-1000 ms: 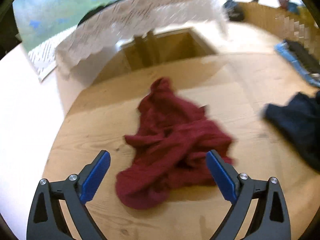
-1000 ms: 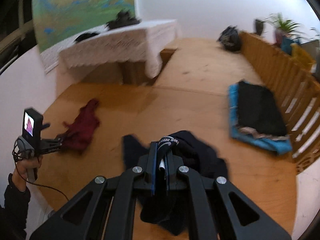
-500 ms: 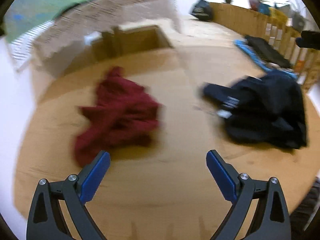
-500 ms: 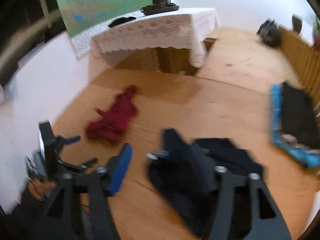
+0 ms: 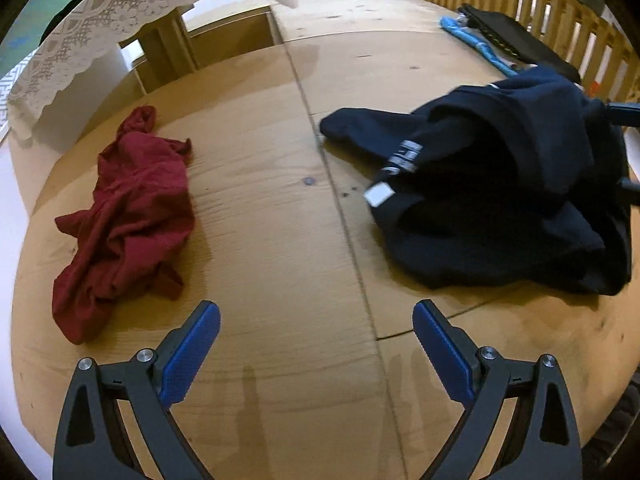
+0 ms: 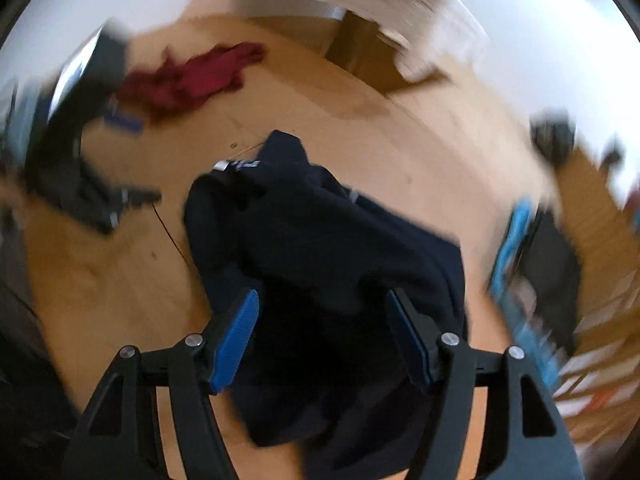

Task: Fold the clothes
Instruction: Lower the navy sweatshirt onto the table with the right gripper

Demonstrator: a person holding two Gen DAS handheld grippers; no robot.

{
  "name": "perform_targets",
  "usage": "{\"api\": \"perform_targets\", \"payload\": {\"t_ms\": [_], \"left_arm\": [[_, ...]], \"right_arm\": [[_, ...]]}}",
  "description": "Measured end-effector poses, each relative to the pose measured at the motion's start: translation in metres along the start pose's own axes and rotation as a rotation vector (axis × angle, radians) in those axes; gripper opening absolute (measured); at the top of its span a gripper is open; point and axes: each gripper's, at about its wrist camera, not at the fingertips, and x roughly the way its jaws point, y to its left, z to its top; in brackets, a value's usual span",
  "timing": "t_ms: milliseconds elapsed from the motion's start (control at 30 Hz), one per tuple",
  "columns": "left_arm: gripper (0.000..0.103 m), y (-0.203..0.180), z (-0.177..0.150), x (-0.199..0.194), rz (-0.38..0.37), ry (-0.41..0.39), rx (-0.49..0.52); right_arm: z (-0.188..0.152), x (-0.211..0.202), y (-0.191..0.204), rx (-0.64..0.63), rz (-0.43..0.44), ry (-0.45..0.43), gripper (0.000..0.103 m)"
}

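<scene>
The right gripper (image 6: 322, 332), a second ago pinching the navy garment (image 5: 500, 184), has just spread its fingers and dropped it crumpled on the wooden floor (image 5: 280, 208) right of the red garment (image 5: 128, 216), while the left gripper (image 5: 316, 344), fingers spread and empty, has swung from red toward navy, so folding likely begins there.

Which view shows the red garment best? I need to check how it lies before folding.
The left wrist view: the red garment is sharp there, crumpled in a long heap on the wooden floor, whole and uncovered. The right wrist view shows it only as a small, motion-blurred patch far off.
</scene>
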Motion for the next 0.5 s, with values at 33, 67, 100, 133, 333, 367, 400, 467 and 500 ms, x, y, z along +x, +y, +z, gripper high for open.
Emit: {"api": "perform_targets", "payload": {"t_ms": [33, 67, 100, 133, 333, 367, 400, 467, 500], "left_arm": [[0.097, 0.002, 0.0, 0.001, 0.002, 0.005, 0.0], [0.097, 0.004, 0.0, 0.002, 0.004, 0.009, 0.0], [0.097, 0.005, -0.001, 0.003, 0.005, 0.014, 0.0], [0.097, 0.006, 0.0, 0.005, 0.008, 0.019, 0.003], [0.097, 0.009, 0.008, 0.01, 0.008, 0.022, 0.017], [0.097, 0.009, 0.009, 0.011, 0.004, 0.02, 0.016], [0.097, 0.01, 0.01, 0.011, 0.0, 0.018, 0.015], [0.097, 0.01, 0.012, 0.013, -0.002, 0.02, 0.016], [0.097, 0.01, 0.013, 0.013, -0.001, 0.022, 0.02]], "right_arm": [[0.005, 0.005, 0.005, -0.041, -0.016, 0.006, 0.065], [0.008, 0.01, 0.009, -0.07, -0.026, 0.015, 0.065], [0.011, 0.015, 0.01, -0.088, -0.035, 0.026, 0.065], [0.013, 0.021, 0.009, -0.1, -0.043, 0.037, 0.065], [0.015, 0.05, 0.012, -0.151, 0.021, 0.121, 0.065], [0.016, 0.057, 0.014, -0.161, 0.003, 0.135, 0.065], [0.017, 0.065, 0.015, -0.17, -0.014, 0.147, 0.065], [0.019, 0.074, 0.012, -0.144, 0.012, 0.171, 0.064], [0.02, 0.077, 0.005, -0.093, 0.049, 0.182, 0.06]]}}
